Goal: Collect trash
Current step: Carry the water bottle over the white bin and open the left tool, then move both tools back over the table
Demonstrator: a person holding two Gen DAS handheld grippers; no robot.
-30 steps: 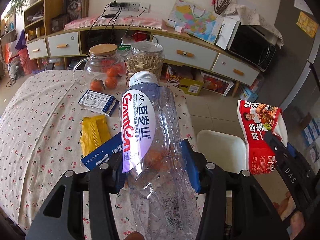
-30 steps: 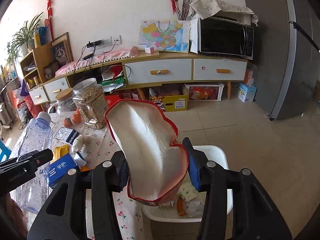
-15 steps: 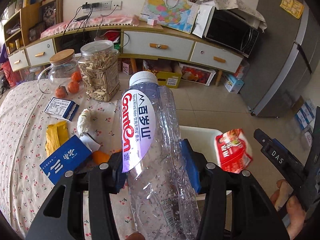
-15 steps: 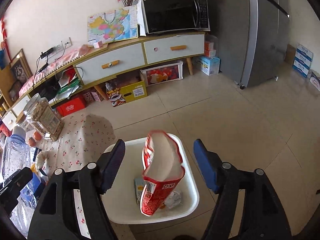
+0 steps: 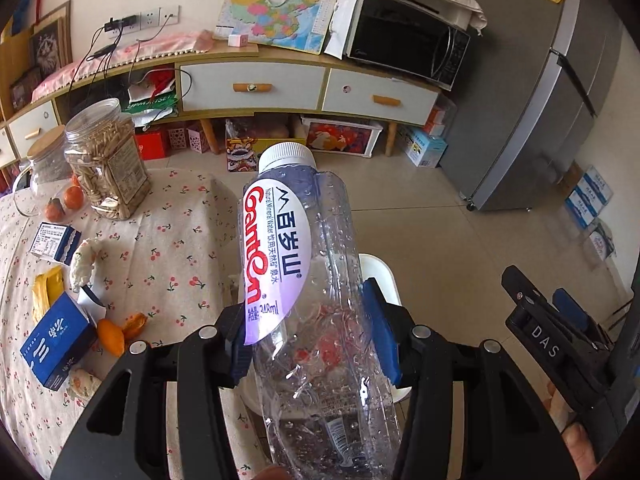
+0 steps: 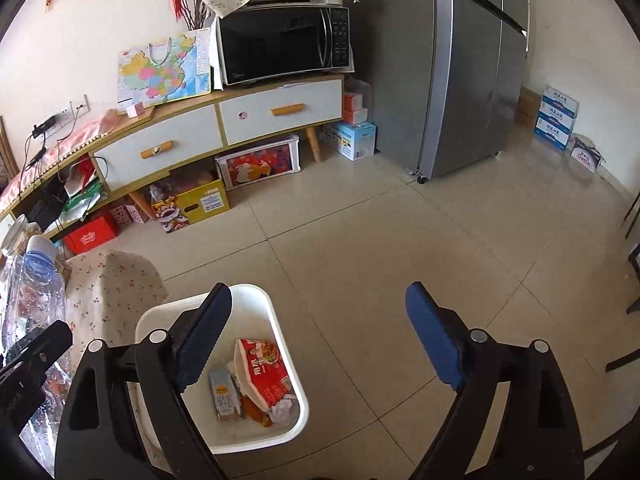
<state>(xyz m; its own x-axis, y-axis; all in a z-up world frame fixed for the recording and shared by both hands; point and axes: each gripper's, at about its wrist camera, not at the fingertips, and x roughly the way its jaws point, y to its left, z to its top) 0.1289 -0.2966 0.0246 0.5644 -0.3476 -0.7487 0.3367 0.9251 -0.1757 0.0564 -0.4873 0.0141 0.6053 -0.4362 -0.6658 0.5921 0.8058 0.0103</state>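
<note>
My left gripper (image 5: 312, 336) is shut on an empty clear water bottle (image 5: 308, 280) with a white cap and a red-lettered label, held over the table's edge above the white bin (image 5: 380, 276). That bottle (image 6: 34, 292) also shows at the left of the right wrist view. My right gripper (image 6: 320, 336) hangs over the floor just right of the white bin (image 6: 280, 320), its jaws opening wide with nothing between them. A red snack bag (image 6: 264, 372) lies inside the bin with other wrappers. In the left wrist view the right gripper's fingers (image 5: 540, 320) show at the right edge.
On the cherry-print tablecloth (image 5: 172, 240) lie a blue carton (image 5: 56, 340), orange peel (image 5: 116, 332), a yellow wrapper (image 5: 46, 292), a crumpled tissue (image 5: 82, 260), a small blue box (image 5: 54, 240), a snack jar (image 5: 108, 160) and a glass jar (image 5: 44, 176). A grey fridge (image 6: 460, 60) and a cabinet (image 6: 220, 124) stand behind.
My right gripper swung right over the bin, opened and let the red snack bag drop in. My left gripper carried the bottle right, toward the table's edge and the bin.
</note>
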